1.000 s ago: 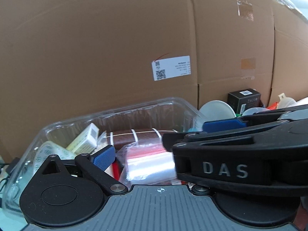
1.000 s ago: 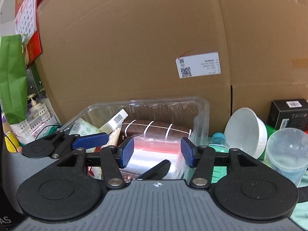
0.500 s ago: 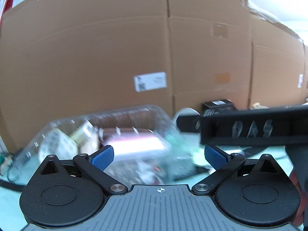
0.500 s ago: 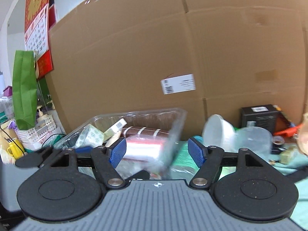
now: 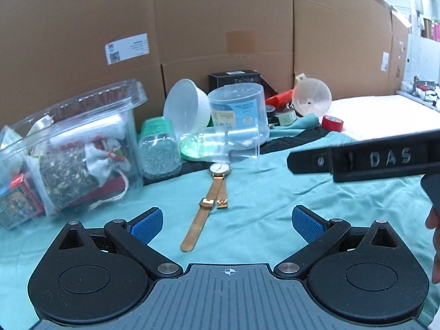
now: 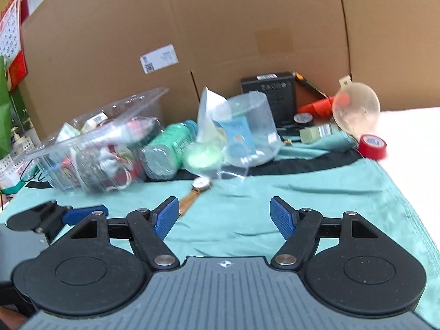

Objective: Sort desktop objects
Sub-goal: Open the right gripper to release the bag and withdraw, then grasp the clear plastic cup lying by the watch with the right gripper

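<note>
A gold wristwatch [image 5: 211, 192] lies flat on the teal cloth [image 5: 261, 192], just ahead of my open, empty left gripper [image 5: 225, 224]. It also shows in the right wrist view [image 6: 198, 189], ahead and left of my open, empty right gripper [image 6: 224, 217]. A clear plastic bin [image 5: 74, 143] full of small items stands to the left and also shows in the right wrist view [image 6: 90, 151]. The right gripper's side [image 5: 365, 159] crosses the left wrist view at the right.
Behind the watch lie a jar with a green lid [image 5: 159, 143], a white bowl [image 5: 187, 107], a clear tub [image 5: 239, 112], a black box [image 5: 236, 78], a clear round lid [image 5: 310, 97] and red tape [image 5: 332, 123]. Cardboard walls [image 5: 220, 22] close the back.
Both grippers have pulled back from over the bin and swung right and down. The zip bag stays in the bin. The watch and the cloth have come into view.
</note>
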`<state>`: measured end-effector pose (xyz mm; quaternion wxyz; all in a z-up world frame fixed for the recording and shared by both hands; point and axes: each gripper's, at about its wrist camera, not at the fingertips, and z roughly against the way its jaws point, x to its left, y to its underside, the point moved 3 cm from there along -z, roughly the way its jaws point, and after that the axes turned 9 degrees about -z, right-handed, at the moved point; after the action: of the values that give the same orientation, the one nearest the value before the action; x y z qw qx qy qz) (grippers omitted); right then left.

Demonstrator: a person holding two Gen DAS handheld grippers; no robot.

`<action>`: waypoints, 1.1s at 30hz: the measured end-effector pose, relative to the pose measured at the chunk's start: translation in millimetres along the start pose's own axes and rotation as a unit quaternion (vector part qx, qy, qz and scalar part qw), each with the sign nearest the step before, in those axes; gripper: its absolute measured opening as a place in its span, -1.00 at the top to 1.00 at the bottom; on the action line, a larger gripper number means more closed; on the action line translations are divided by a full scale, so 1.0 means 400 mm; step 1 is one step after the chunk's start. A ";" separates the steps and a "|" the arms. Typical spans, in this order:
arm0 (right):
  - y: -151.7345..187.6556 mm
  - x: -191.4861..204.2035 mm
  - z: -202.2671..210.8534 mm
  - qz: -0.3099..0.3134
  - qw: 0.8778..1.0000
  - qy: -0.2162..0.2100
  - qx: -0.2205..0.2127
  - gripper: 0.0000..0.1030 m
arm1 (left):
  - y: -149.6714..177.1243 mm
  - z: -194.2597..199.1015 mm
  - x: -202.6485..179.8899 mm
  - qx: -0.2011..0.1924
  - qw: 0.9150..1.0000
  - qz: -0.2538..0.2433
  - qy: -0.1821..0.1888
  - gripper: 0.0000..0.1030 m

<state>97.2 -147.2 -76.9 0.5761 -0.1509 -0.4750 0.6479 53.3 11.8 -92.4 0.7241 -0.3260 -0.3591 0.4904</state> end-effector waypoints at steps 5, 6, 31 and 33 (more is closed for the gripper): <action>-0.019 -0.006 -0.014 -0.015 1.000 -0.025 -0.003 -0.49 | -0.041 -0.045 0.018 -0.020 1.000 -0.016 -0.008 -1.00; -0.025 -0.005 -0.020 -0.020 0.999 -0.032 -0.002 -0.48 | -0.053 -0.060 0.023 -0.024 0.999 -0.021 -0.003 -1.00; -0.096 0.005 -0.196 -0.035 0.997 -0.051 0.042 0.07 | -0.126 -0.339 0.062 0.000 0.988 -0.086 0.130 -1.00; -0.094 0.007 -0.202 -0.033 0.997 -0.055 0.047 0.20 | -0.123 -0.327 0.050 -0.010 0.986 -0.098 0.138 -1.00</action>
<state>179.1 -113.4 -87.0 0.5768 -0.0720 -0.4797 0.6573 191.8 -0.1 -117.0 0.8080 -0.3607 -0.2908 0.3640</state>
